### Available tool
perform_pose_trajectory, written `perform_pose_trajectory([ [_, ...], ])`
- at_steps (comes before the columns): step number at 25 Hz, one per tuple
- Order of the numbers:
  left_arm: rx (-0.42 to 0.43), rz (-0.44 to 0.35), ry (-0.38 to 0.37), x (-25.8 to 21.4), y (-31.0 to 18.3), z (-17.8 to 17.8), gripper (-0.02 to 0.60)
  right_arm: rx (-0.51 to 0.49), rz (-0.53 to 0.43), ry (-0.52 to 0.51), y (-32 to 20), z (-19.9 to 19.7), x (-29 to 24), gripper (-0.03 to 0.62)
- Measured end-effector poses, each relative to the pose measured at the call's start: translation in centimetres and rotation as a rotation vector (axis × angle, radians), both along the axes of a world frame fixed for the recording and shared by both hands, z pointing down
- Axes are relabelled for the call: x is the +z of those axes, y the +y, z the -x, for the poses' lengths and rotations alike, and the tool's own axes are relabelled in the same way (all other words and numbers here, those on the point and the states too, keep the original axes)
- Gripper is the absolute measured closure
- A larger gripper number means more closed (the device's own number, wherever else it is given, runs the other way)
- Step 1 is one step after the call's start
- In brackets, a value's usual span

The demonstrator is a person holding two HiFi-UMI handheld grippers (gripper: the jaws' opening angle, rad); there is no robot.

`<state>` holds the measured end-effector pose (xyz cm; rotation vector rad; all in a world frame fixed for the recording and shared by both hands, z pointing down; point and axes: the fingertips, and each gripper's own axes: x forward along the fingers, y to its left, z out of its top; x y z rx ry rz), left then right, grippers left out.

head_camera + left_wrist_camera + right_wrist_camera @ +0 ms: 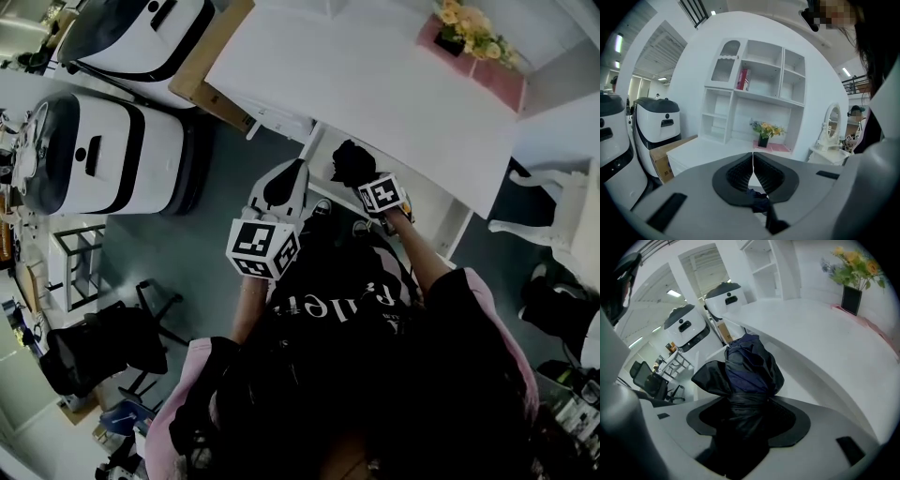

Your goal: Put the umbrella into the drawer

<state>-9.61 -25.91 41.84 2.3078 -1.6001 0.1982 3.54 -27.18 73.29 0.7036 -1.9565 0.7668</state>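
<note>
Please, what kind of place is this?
Probably a lab or open office with a mock home corner: a white desk with shelves, large white machines, and office chairs.

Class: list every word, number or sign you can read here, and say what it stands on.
None reads clearly.
Shirt: white lettering, upside down, too blurred.
Box: dark print, too small.
Red books: spines too small.
Left cube, right cube: square markers, no words.

Folded umbrella [749, 376] being gripped off the surface
Its dark navy-and-black fabric is bunching loosely; it is standing upright, clamped in the right gripper [746, 405], near the white desk's [825, 333] front edge.
</note>
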Motion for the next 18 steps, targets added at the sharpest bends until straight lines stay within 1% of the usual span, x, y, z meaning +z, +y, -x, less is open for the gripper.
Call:
perform_pose_trajectory([
  [5, 0.020, 0.026, -0.009, 0.8, -1.7, 2.5, 0.565, 0.135, 0.035, 0.026, -2.7, 0.4, 2.6, 0.304],
  [8, 0.028, 0.038, -0.016, 1.3, -2.6, 4.1, 0.565, 0.217, 0.097, 0.073, -3.1, -0.1, 4.6, 0.303],
  [9, 0.030, 0.042, -0.018, 1.4, -2.9, 4.6, 0.565, 0.234, 0.103, 0.079, -3.4, -0.2, 5.3, 0.303],
  [13, 0.039, 0.057, -0.023, 2.0, -3.9, 6.4, 0.565, 0.249, 0.119, 0.082, -4.1, -0.3, 7.0, 0.303],
  [18, 0.070, 0.069, -0.025, 2.6, -5.1, 7.4, 0.565, 0.245, 0.129, 0.102, -4.1, -0.5, 7.9, 0.303],
])
